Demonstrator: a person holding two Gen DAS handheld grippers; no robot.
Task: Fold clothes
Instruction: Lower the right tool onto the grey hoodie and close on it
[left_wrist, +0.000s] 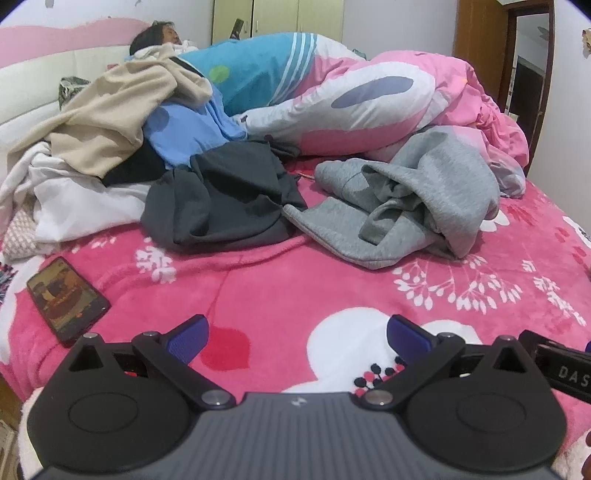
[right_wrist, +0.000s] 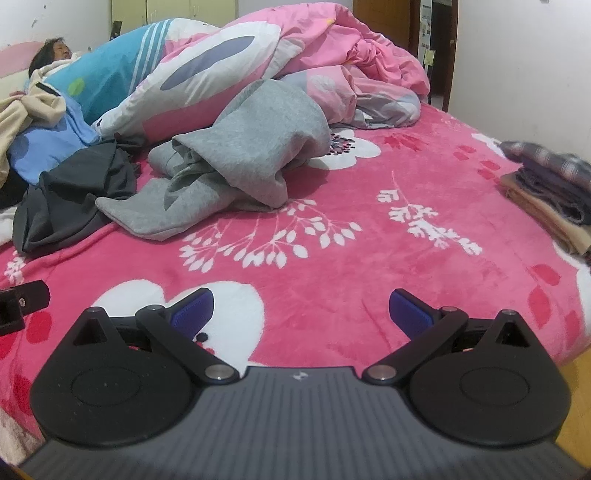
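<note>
Both my left claw (left_wrist: 297, 338) and right claw (right_wrist: 301, 310) hung wide open, empty; folded stack (right_wrist: 550, 192) sat done, grey hoodie (right_wrist: 240, 162) and dark garment (left_wrist: 221, 195) lay crumpled.

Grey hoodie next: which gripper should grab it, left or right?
Right, probably. The grey hoodie lies nearly straight ahead of the right gripper; from the left gripper it sits off to the right. Both have jaws open and empty.
</note>
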